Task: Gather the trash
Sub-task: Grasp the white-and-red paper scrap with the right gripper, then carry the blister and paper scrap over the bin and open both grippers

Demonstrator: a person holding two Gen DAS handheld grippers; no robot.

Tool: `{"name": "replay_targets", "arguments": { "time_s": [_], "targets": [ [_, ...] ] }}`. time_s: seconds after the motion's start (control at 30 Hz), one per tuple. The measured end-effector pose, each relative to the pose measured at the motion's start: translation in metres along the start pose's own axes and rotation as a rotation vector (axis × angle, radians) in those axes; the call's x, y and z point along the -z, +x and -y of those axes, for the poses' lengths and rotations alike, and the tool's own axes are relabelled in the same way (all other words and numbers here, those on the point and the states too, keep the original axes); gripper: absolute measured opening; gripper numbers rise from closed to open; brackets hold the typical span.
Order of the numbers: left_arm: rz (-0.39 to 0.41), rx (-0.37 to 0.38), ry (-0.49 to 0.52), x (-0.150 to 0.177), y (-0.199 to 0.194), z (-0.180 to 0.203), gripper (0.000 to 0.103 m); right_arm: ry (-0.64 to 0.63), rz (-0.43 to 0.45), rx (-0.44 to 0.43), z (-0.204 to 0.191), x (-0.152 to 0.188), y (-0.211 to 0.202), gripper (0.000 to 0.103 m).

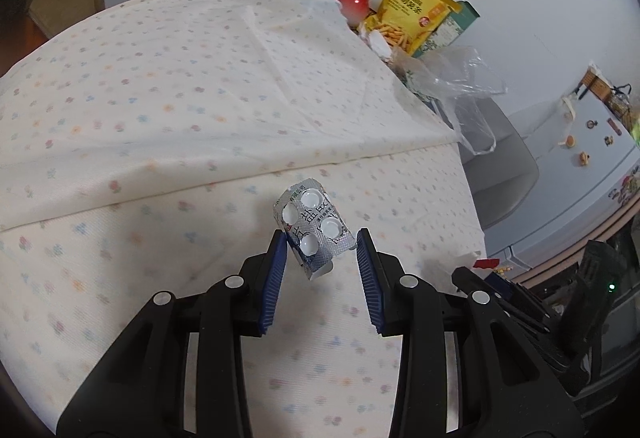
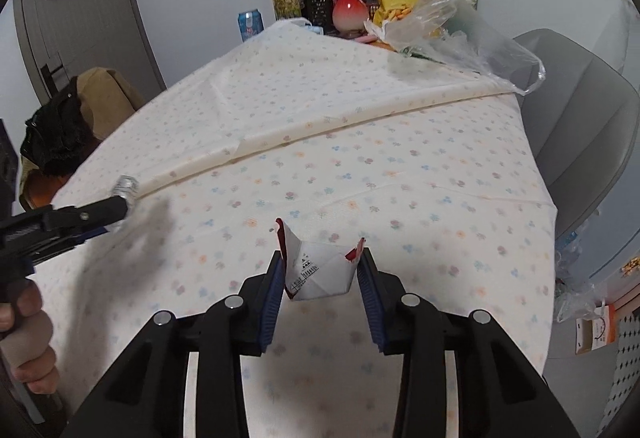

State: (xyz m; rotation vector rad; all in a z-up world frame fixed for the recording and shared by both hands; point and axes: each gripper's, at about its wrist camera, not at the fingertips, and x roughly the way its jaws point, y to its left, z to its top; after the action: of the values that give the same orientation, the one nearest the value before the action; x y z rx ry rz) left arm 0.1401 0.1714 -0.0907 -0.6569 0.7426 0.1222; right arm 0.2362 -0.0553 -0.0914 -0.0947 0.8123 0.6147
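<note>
Now both grippers hold trash above the table.
Left gripper [image 1: 322, 244] pinches a pill pack [image 1: 314, 228]; right gripper [image 2: 320, 264] pinches a torn wrapper [image 2: 320, 272]; clear bag [image 2: 460, 22] at one o'clock.

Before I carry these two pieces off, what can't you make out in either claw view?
- Trash bin: in neither view.
- Blister pack, left wrist view: its lower end sits behind the left claw pads; print too small to read.
- Torn wrapper, right wrist view: its sides are hidden behind the right claw pads.
- Clear plastic bag: contents unclear through glare.

Table [image 2: 500, 222] under floral cloth [image 2: 320, 110]
</note>
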Motion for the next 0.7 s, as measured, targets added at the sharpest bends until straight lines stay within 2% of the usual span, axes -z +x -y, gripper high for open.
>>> {"name": "replay_targets", "arguments": {
  "time_s": [0.37, 0.7],
  "targets": [
    [-0.042, 0.076, 0.109, 0.023, 0.01, 0.062, 0.036, 0.115, 0.091, 0.018, 0.043, 0.028, -0.072, 0.036],
    [-0.086, 0.122, 0.2, 0.043, 0.026, 0.117, 0.036, 0.24, 0.138, 0.071, 0.1, 0.056, -0.113, 0.036]
  ]
}}
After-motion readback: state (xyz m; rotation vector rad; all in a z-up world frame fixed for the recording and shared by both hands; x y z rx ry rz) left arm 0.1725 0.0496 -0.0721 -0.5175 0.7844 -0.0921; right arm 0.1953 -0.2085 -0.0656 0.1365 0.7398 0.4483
